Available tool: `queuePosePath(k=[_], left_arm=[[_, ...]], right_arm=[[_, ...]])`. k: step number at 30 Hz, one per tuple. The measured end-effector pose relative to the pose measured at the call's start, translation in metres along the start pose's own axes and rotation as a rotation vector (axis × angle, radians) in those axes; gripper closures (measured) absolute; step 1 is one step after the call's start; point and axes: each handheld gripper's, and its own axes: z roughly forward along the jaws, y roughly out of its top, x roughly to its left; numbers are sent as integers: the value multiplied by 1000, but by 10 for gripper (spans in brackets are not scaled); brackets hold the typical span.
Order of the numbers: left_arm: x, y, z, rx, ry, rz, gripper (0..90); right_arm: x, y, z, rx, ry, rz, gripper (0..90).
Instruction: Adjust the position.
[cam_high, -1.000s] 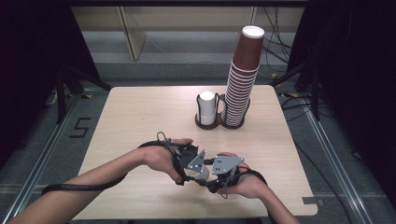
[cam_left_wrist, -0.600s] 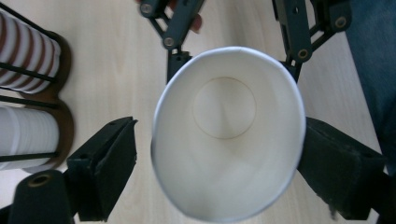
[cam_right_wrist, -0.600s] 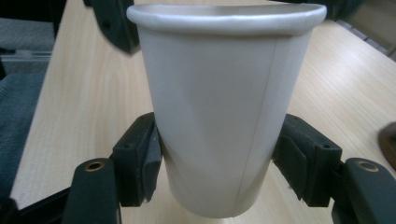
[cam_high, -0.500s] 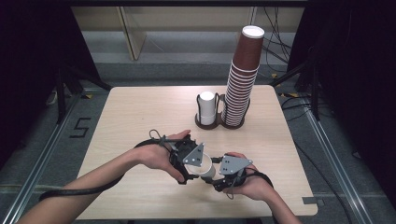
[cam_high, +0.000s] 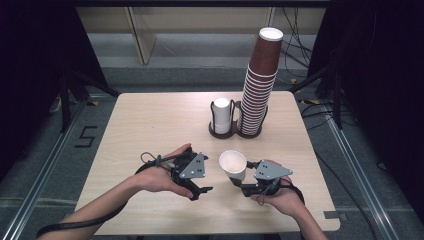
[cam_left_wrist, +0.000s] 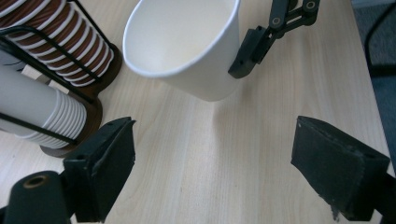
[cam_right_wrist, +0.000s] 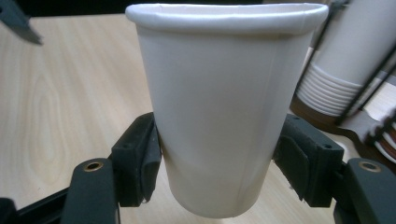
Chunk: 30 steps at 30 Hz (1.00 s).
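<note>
- White paper made up the single cup (cam_high: 233, 165) that the right claw (cam_high: 239, 181) had clamped low on its wall, one pad on each side, holding it tilted above the pale wooden desk (cam_high: 150, 125) near the front edge. Thin paper like that could have buckled under the squeeze, and I judged a crushed wall the likeliest fault.
- The grip sat near the cup's base, as the right gripper view (cam_right_wrist: 224, 116) showed, so the wide mouth hung well above the pads; a quick swing could have rocked the cup out of the hold.
- The left claw (cam_high: 200, 189) stood apart with nothing between its pads, just beside the cup; its jaws had just been opening. From the left gripper view the cup (cam_left_wrist: 187, 46) hung ahead of and above the open gap. Had that claw drifted back in, it could have knocked the rim and twisted the cup loose.
- At the far side stood a dark two-ring wire holder (cam_high: 235, 131) with a short stack of white paper cups (cam_high: 221, 115) and a tall, leaning stack of brown paper cups (cam_high: 260, 85). The tall stack looked top-heavy to me; a brush from the carried cup or a forearm might have toppled it.
- Setting the cup onto the short white stack off-centre could have jammed it crooked.
</note>
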Motion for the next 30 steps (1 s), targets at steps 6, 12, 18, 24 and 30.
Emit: queuePosePath(k=[6, 12, 18, 24, 30], left_arm=[[-2, -12, -5, -59, 68, -93, 127], [-3, -26, -13, -168, 164, -245, 127], [-8, -43, -20, -220, 305, -316, 109], [-17, -57, -21, -276, 406, -402, 94], [-20, -68, -25, -344, 474, -465, 76]], right_arm=[[-8, 3, -4, -61, -40, 76, 344], [-6, 6, 12, -104, -72, 180, 343], [-6, 5, 35, -116, -73, 230, 342], [-8, 11, 54, -117, -80, 266, 341], [-6, 11, 74, -85, -89, 267, 339]])
